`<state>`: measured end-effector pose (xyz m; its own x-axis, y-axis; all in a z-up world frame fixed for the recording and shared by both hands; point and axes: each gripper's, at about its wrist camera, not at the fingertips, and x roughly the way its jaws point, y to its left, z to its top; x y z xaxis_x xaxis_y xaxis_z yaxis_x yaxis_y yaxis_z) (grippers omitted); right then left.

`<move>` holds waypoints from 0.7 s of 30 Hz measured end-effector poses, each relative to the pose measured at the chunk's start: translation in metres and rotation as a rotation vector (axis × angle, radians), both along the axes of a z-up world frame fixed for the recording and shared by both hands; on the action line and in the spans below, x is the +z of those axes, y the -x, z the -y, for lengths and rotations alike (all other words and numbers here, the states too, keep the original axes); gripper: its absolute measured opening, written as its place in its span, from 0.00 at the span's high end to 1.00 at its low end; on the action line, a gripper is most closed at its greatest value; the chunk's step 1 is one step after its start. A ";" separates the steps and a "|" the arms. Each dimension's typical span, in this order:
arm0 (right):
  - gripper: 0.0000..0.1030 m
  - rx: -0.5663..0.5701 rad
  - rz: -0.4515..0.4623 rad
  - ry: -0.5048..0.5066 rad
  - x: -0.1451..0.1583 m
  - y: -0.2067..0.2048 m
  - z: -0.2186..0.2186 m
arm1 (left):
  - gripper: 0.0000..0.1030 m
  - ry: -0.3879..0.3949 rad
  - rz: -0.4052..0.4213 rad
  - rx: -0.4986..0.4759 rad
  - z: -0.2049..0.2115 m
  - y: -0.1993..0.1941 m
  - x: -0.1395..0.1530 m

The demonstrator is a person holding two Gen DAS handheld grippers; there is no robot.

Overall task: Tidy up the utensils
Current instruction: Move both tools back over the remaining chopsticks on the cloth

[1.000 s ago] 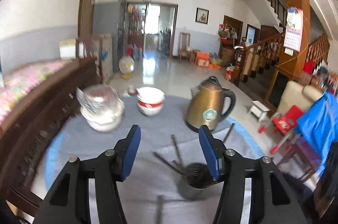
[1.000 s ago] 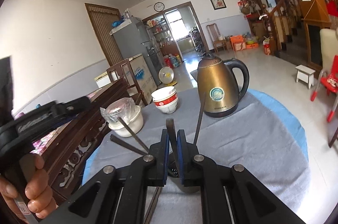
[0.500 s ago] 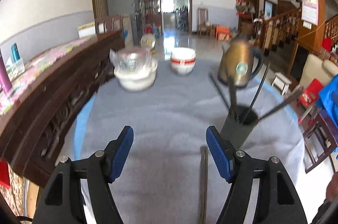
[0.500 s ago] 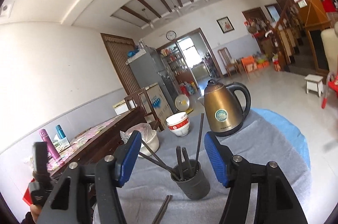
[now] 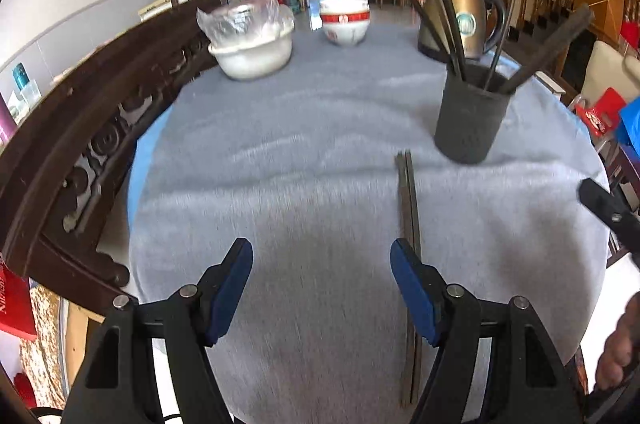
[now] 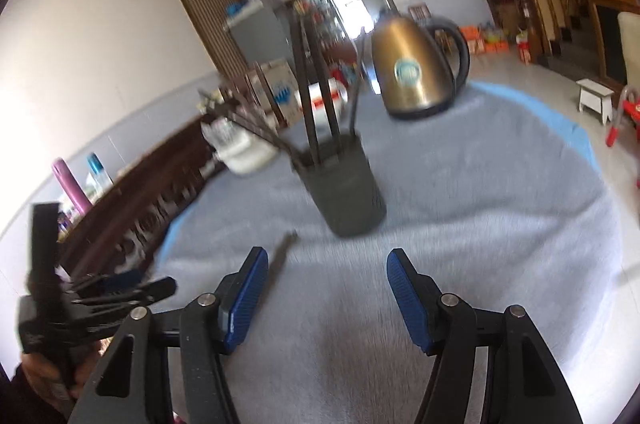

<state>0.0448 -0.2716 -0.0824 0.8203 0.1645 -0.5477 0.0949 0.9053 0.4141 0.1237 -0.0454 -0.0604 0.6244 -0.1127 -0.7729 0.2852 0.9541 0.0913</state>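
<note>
1. Table (image 5: 320, 184): grey cloth, holder (image 5: 468, 116) standing upright with chopsticks in it.
2. Loose chopstick pair (image 5: 408, 224) lies just before the holder.
3. Left gripper (image 5: 322, 288): spread, empty; the pair lies beside its right pad.
4. Right gripper (image 6: 322, 298): spread, empty.
5. Step: collecting the remaining pair. Next, centre jaws over it.

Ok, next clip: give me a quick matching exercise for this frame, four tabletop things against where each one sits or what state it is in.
Things:
1. dark holder
2. loose chopsticks
3. kettle
4. white basin

States:
A. covered with clear plastic
B. lying flat on the grey cloth
C. gold, standing behind the holder
D. upright, with chopsticks standing in it

Pairs: 1-D, 2-B, 3-C, 4-A
</note>
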 end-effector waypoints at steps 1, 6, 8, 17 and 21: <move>0.37 -0.002 -0.005 0.004 -0.004 0.000 0.000 | 0.30 0.003 -0.007 0.000 -0.001 0.001 -0.003; 0.48 -0.020 -0.007 0.028 -0.018 -0.003 0.001 | 0.30 0.005 -0.011 0.019 -0.003 0.001 -0.012; 0.54 -0.025 -0.009 0.032 -0.023 -0.012 0.001 | 0.30 0.013 -0.014 0.032 -0.004 0.000 -0.015; 0.61 0.023 0.001 -0.010 -0.041 -0.045 -0.002 | 0.30 0.052 -0.050 0.058 -0.009 0.000 -0.037; 0.61 0.058 0.022 -0.018 -0.042 -0.047 -0.002 | 0.30 0.071 -0.051 0.051 -0.005 -0.002 -0.042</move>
<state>0.0921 -0.2693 -0.1241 0.8212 0.2216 -0.5259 0.0331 0.9015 0.4315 0.1257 -0.0399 -0.1027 0.5911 -0.1373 -0.7948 0.2389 0.9710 0.0100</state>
